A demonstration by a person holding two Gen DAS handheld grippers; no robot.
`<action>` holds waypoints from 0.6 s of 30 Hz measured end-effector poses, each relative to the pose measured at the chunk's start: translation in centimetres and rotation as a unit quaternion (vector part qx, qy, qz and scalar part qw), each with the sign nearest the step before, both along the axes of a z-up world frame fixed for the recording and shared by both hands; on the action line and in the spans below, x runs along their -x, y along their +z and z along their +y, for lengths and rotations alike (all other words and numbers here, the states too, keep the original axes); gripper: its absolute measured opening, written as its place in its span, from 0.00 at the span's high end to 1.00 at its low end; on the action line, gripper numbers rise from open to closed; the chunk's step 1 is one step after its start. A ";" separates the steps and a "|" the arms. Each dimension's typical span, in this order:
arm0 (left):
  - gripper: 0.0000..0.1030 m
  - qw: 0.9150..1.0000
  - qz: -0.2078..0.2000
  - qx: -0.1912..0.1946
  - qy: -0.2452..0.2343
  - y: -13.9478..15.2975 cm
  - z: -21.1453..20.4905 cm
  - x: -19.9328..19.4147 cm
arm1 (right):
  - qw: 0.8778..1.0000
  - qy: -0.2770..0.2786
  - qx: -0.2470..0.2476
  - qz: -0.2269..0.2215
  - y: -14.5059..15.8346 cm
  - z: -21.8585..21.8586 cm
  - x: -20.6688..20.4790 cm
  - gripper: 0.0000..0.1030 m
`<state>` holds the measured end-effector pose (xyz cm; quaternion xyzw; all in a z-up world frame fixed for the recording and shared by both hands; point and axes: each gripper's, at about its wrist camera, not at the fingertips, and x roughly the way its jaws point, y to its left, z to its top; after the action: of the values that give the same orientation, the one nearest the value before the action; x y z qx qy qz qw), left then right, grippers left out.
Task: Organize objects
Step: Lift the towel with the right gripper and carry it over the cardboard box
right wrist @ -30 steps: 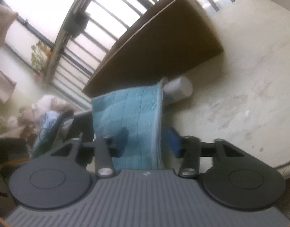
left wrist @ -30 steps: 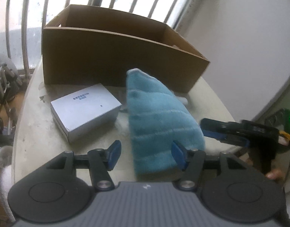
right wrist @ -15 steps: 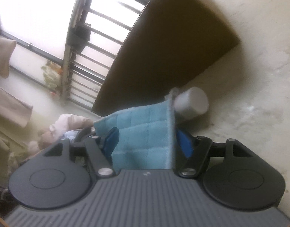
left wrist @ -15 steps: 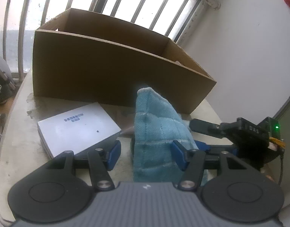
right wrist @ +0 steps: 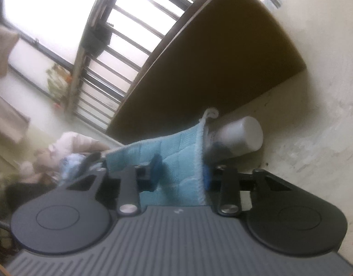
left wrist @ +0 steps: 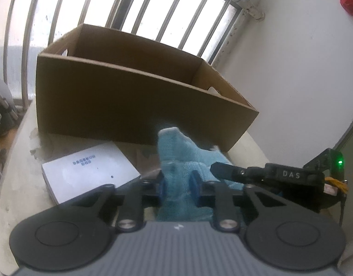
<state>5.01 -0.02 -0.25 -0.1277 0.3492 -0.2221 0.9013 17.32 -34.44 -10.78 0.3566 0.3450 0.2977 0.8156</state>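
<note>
A blue quilted cloth [left wrist: 183, 158] lies on the table in front of an open cardboard box [left wrist: 130, 105]. My left gripper [left wrist: 178, 184] is closing; its blue pads press a bunched fold at the cloth's near end. My right gripper [right wrist: 181, 172] reaches in from the right, rolled on its side, with its upper finger [left wrist: 222, 169] over the cloth. Its jaws are closing too. The cloth [right wrist: 181, 151] runs slantwise between them, flat and unpinched. A white bottle [right wrist: 238, 135] lies on its side under the cloth's hem, beside the box wall [right wrist: 210, 53].
A flat white carton [left wrist: 89, 172] with small print lies left of the cloth. The pale tabletop [left wrist: 22, 161] ends at a curved edge on the left. Behind the box is a barred window [left wrist: 153, 7]; a white wall stands at the right.
My left jaws have closed from wide apart onto the cloth's near end. The right jaws widened, then narrowed around the cloth, and that gripper moved further in over it.
</note>
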 end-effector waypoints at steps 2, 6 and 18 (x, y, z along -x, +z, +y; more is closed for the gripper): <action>0.89 1.000 -0.005 -0.005 0.003 0.1 -0.6 0.0 | 1.000 -0.002 0.019 -0.013 0.6 0.3 0.5 0.78; 0.91 1.000 -0.007 0.005 0.010 0.6 -0.1 0.6 | 0.997 -0.012 0.056 -0.044 2.2 1.1 1.5 0.88; 0.92 0.998 -0.065 0.015 0.009 4.3 -0.1 3.2 | 0.983 -0.037 0.113 -0.138 7.3 2.5 5.1 0.93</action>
<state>1.79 -0.17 4.09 -0.1294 0.2850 -0.2272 0.9222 12.20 -31.99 -3.44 0.2306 0.2469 0.2726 0.9008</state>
